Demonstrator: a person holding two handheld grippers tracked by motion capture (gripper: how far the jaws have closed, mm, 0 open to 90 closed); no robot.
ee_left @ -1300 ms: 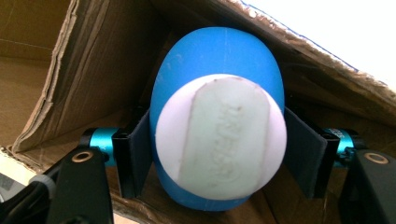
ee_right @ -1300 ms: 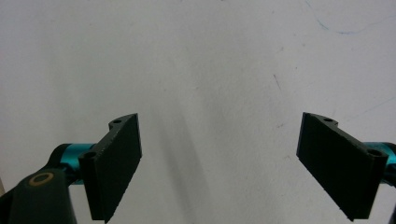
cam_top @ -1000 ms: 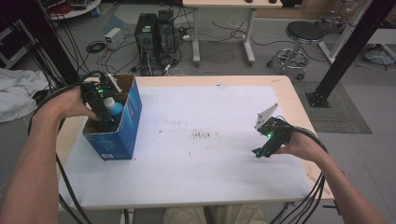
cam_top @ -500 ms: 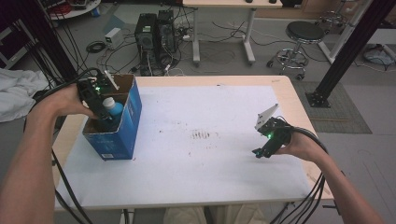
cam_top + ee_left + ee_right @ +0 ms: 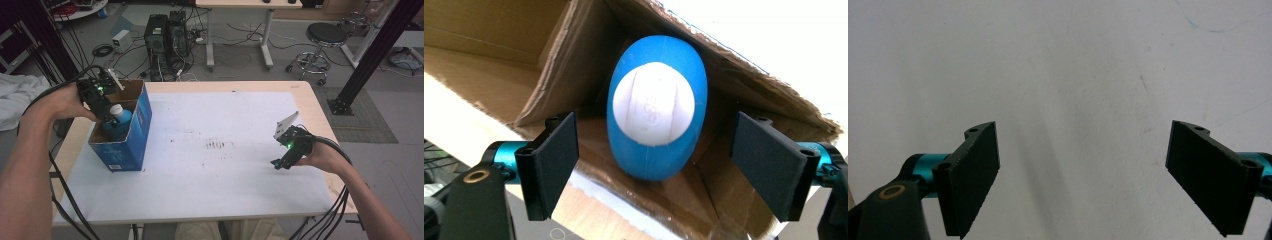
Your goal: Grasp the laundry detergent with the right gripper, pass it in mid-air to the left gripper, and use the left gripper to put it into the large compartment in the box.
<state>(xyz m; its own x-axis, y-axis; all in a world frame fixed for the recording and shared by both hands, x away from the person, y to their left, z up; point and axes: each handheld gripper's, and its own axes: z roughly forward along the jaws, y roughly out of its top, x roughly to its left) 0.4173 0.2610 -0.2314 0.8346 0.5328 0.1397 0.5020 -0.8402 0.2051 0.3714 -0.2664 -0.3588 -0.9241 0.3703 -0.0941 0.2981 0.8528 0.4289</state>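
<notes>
A blue bottle [image 5: 117,121] with a white cap [image 5: 653,103] stands inside an open blue cardboard box [image 5: 131,145] at the table's left. My left gripper [image 5: 102,107] hangs just above the box's mouth; in the left gripper view it [image 5: 659,165] looks straight down on the cap. Its jaws have just been opening, and the pads stand clear of the bottle on both sides. My right gripper [image 5: 278,163] hovers low over the white table top at the right, open with nothing between its fingers [image 5: 973,175].
The white sheet [image 5: 215,150] covers most of the wooden table, with dark smudges [image 5: 217,146] near its middle. Beyond the far edge stand computer towers [image 5: 162,35], a stool [image 5: 325,37] and loose cables on the floor.
The left gripper has risen a little above the box and let go of the bottle, which stays upright inside. The right gripper has not moved.
</notes>
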